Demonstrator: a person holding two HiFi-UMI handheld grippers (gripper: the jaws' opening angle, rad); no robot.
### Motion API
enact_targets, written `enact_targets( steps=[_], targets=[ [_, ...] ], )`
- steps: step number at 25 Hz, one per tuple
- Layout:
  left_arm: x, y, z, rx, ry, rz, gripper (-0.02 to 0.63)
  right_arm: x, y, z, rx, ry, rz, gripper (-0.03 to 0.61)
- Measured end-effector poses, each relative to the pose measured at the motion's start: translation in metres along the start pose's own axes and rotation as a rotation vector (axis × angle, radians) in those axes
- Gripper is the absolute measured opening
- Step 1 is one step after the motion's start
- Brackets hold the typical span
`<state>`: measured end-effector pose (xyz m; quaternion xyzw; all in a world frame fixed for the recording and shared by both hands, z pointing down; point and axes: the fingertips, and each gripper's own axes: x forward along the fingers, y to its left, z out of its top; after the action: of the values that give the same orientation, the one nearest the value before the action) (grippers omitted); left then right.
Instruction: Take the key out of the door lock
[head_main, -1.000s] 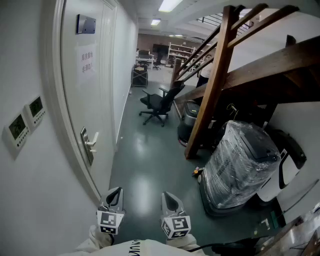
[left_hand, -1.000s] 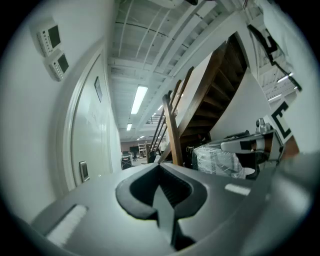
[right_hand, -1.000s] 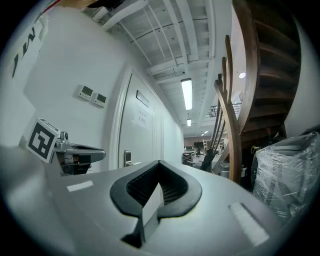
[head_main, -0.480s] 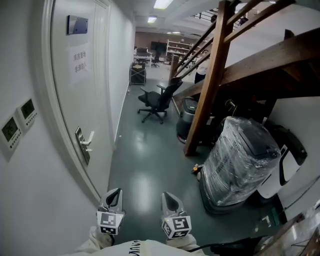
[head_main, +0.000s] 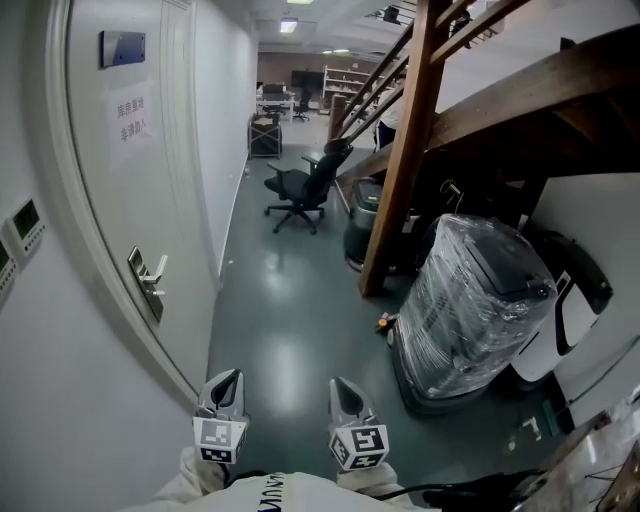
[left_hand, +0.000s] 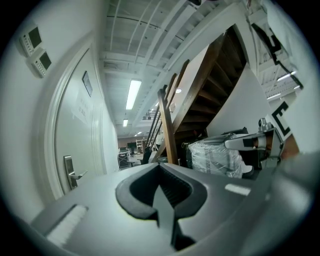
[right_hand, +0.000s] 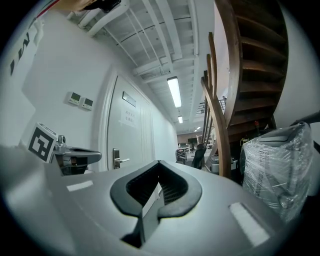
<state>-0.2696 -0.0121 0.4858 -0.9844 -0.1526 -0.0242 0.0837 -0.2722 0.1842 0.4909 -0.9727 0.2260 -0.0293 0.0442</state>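
The white door (head_main: 120, 180) stands on the left, some way ahead of both grippers. Its metal lock plate with lever handle (head_main: 145, 283) also shows as the handle (left_hand: 74, 175) in the left gripper view and as the handle (right_hand: 119, 161) in the right gripper view. No key can be made out at this distance. My left gripper (head_main: 222, 392) and right gripper (head_main: 345, 398) are held side by side low in the head view, pointing level down the corridor. The left gripper (left_hand: 160, 166) and the right gripper (right_hand: 159, 163) are both shut, with nothing between their fingers.
A wooden stair post (head_main: 395, 150) and a plastic-wrapped machine (head_main: 475, 310) stand on the right. An office chair (head_main: 295, 190) sits further down the green-floored corridor. Wall control panels (head_main: 22, 222) are mounted left of the door, and a paper sign (head_main: 130, 115) hangs on it.
The whole view has advanced along the corridor: the door handle and wall panels have slid toward the left edge and lower. Both grippers keep their place in the picture and stay shut.
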Motion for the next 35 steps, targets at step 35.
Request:
enact_targets(
  steps=[35],
  targets=[
    [0.242, 0.048, -0.016, 0.004, 0.012, -0.098, 0.000, 0.193, -0.107, -0.005, -0.009, 0.084, -0.061, -0.008]
  ],
)
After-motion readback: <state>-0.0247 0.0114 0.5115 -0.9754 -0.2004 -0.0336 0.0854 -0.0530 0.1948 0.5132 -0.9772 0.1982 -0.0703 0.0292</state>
